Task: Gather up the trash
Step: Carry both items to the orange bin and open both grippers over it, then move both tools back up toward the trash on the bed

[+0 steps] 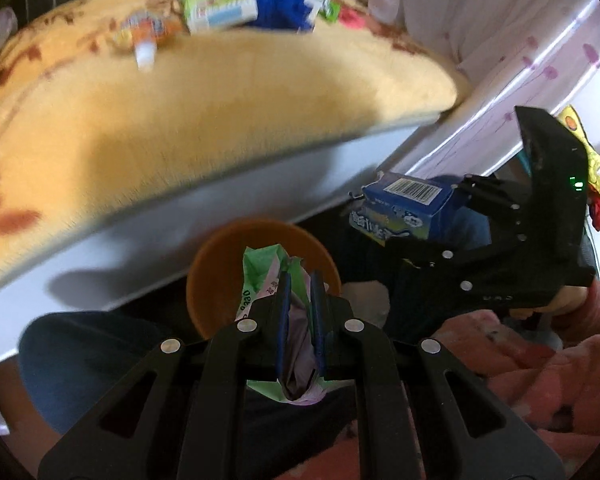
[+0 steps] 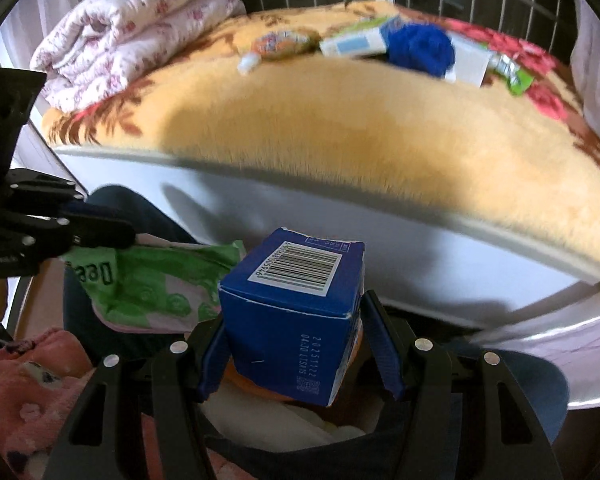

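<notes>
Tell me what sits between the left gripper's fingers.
A crumpled green and pink wrapper, pinched in the left gripper above the orange bin, in the left wrist view.

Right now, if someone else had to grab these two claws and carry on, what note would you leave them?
Left claw: shut on a crumpled green wrapper, above the orange bin.
Right claw: shut on a blue carton, also near the bin, beside the bed.
Done: two pieces picked up, neither dropped in yet.
Left: release both into the bin, then fetch what still lies on the yellow blanket: a green-and-white box, an orange packet, a blue bundle and a small green pack.
</notes>
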Tool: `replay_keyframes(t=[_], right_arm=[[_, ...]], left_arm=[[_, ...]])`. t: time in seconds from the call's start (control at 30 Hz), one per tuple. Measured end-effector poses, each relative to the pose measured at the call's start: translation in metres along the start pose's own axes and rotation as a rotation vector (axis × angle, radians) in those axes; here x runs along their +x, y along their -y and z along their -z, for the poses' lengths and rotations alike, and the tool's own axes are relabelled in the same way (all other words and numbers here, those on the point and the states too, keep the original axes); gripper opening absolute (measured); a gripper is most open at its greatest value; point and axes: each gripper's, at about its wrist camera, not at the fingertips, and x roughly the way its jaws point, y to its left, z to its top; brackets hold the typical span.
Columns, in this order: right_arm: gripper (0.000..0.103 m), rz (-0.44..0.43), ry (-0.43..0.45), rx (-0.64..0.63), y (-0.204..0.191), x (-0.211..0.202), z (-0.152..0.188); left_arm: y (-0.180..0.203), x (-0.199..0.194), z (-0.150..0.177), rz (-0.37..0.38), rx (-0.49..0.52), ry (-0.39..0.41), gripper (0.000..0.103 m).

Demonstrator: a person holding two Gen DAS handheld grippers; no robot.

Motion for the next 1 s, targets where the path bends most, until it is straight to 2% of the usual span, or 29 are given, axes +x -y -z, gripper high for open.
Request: replay_keyframes(t=[0.43, 0.5, 0.6, 0.77, 0.9, 1.0], right_arm=[[0.062, -0.036, -0.186, 0.029, 0.007, 0.072, 0.003], [0.079, -0.032, -0.212, 0.040, 0.008, 0.080, 0.002], [0.080, -0.033, -0.221, 0.047, 0.010, 0.083, 0.000], [0.082, -0.023, -0.224, 0.064, 0.017, 0.081, 0.003], [0.082, -0.013, -0.232, 0.076, 0.021, 0.078, 0.006], [0.083, -0.007, -0.233, 0.085, 0.020, 0.081, 0.002]], left_arm=[[-0.032, 0.076, 0.005, -0.006, -0.076, -0.154, 0.010], [-0.036, 0.080, 0.005, -0.006, -0.088, -0.164, 0.013], [-0.043, 0.086, 0.007, -0.043, -0.102, -0.183, 0.031], [-0.051, 0.079, 0.005, -0.098, -0.118, -0.150, 0.068], [-0.056, 0.076, 0.006, -0.123, -0.128, -0.152, 0.072], [-0.061, 0.083, 0.009, -0.140, -0.145, -0.191, 0.075]])
